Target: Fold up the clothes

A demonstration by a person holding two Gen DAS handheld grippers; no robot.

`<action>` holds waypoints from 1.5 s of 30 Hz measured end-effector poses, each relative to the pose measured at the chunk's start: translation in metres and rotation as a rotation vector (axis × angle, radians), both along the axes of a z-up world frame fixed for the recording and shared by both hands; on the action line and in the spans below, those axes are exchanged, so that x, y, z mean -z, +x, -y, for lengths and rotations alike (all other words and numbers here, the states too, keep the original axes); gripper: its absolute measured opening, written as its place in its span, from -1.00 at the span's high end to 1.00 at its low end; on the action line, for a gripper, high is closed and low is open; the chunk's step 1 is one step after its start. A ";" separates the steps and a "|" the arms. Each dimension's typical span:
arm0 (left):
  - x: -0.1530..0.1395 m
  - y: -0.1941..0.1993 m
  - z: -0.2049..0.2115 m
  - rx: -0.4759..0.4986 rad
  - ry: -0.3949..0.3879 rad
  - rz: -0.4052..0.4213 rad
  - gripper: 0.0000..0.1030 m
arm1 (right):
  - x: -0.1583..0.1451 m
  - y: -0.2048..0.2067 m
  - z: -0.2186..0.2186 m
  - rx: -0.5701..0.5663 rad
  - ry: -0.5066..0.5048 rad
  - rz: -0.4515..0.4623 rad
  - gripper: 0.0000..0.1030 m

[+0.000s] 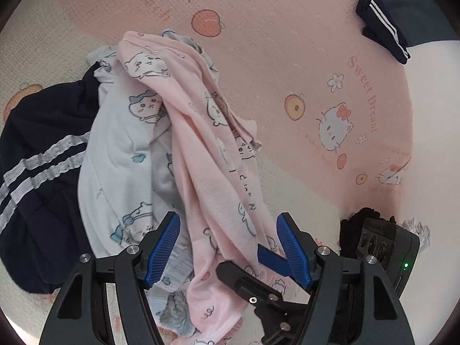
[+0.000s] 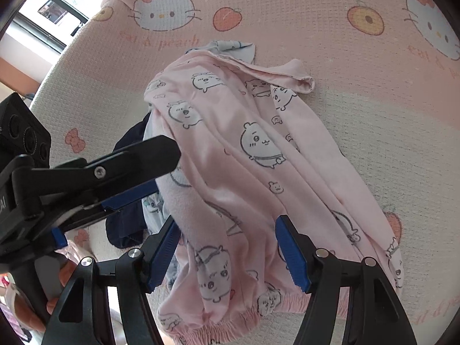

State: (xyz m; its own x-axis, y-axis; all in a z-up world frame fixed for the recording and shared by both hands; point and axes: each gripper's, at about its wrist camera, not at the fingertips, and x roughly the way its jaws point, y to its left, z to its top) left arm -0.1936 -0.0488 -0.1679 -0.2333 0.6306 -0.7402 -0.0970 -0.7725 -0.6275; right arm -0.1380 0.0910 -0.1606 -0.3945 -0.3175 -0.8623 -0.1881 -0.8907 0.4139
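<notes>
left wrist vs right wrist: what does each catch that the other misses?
Left wrist only: navy skirt with white stripes, a small navy striped garment far off, and most of the pale blue printed garment.
Right wrist only: a window and the pink pants' elastic waistband.
Both: pink printed pants on the pink cartoon-print sheet, fingers apart.

Pink cartoon-cat bedsheet (image 2: 287,14); daylit dark-framed window (image 2: 49,11) beyond its edge
</notes>
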 end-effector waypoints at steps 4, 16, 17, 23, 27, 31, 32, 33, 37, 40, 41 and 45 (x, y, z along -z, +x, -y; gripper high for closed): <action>0.010 -0.004 -0.004 -0.006 0.007 0.013 -0.08 | 0.004 -0.001 -0.006 0.010 -0.034 -0.007 0.30; 0.015 -0.002 -0.007 -0.018 -0.016 0.001 0.07 | -0.005 0.009 -0.006 -0.048 0.064 -0.043 0.83; 0.015 -0.004 -0.006 -0.024 -0.007 0.013 0.07 | -0.005 0.010 -0.009 -0.038 0.075 -0.034 0.83; 0.013 -0.017 -0.003 -0.069 0.009 0.051 0.07 | 0.001 0.023 -0.036 0.047 0.052 0.011 0.84; 0.012 -0.025 -0.008 -0.067 -0.007 0.051 0.06 | 0.005 0.025 -0.042 0.083 0.053 0.033 0.83; 0.015 -0.034 -0.016 -0.061 -0.031 0.074 0.04 | 0.011 0.027 -0.051 0.109 0.034 0.057 0.83; 0.016 -0.037 -0.019 -0.059 -0.039 0.081 0.03 | 0.013 0.027 -0.053 0.114 0.027 0.062 0.83; 0.017 -0.038 -0.020 -0.065 -0.042 0.087 0.03 | 0.014 0.028 -0.054 0.115 0.025 0.068 0.83; 0.018 -0.044 -0.019 -0.102 -0.027 0.088 0.03 | 0.022 0.027 -0.049 0.115 0.020 0.076 0.83; 0.019 -0.047 -0.017 -0.134 -0.013 0.079 0.03 | 0.023 0.027 -0.052 0.130 -0.004 0.072 0.83; 0.020 -0.049 -0.017 -0.144 -0.009 0.074 0.04 | 0.023 0.031 -0.054 0.132 -0.007 0.066 0.83; 0.019 -0.051 -0.019 -0.157 -0.013 0.040 0.51 | 0.021 0.037 -0.060 0.141 -0.008 0.042 0.53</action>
State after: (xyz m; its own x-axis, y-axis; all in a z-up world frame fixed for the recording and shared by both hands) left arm -0.2446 -0.0293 -0.1872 -0.2979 0.5791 -0.7588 0.0502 -0.7843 -0.6183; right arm -0.1010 0.1506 -0.1816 -0.3990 -0.2688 -0.8766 -0.3284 -0.8507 0.4103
